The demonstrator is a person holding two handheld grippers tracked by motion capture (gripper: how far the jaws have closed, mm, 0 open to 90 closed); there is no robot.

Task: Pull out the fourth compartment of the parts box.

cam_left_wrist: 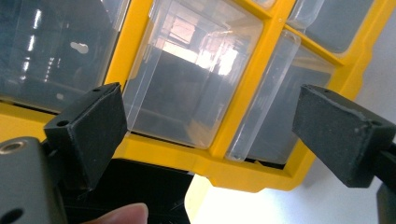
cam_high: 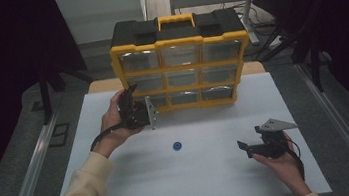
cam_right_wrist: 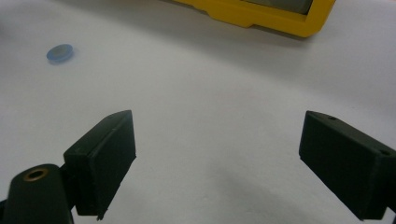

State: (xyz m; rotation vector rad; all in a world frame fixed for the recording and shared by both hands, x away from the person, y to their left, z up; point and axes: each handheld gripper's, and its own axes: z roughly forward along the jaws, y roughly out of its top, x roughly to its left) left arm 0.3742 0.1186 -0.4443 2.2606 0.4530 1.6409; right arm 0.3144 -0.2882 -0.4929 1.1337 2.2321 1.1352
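Observation:
A yellow and black organizer cabinet (cam_high: 178, 41) with clear plastic drawers stands at the back middle of the white table (cam_high: 122, 185). My left gripper (cam_high: 133, 103) is held at the cabinet's lower left corner. Its jaws stand open and empty in the left gripper view (cam_left_wrist: 210, 135), close in front of a clear drawer (cam_left_wrist: 187, 79) and the yellow frame (cam_left_wrist: 243, 168). A small blue disc (cam_high: 177, 146) lies flat mid-table. My right gripper (cam_high: 250, 137) is open and empty (cam_right_wrist: 217, 163), low over the table's right front, with the disc (cam_right_wrist: 60, 52) far to its upper left.
The cabinet's yellow bottom edge (cam_right_wrist: 261, 14) runs along the top of the right gripper view. Metal rails (cam_high: 30, 171) flank the table on both sides. Dark curtains and cables lie beyond the cabinet.

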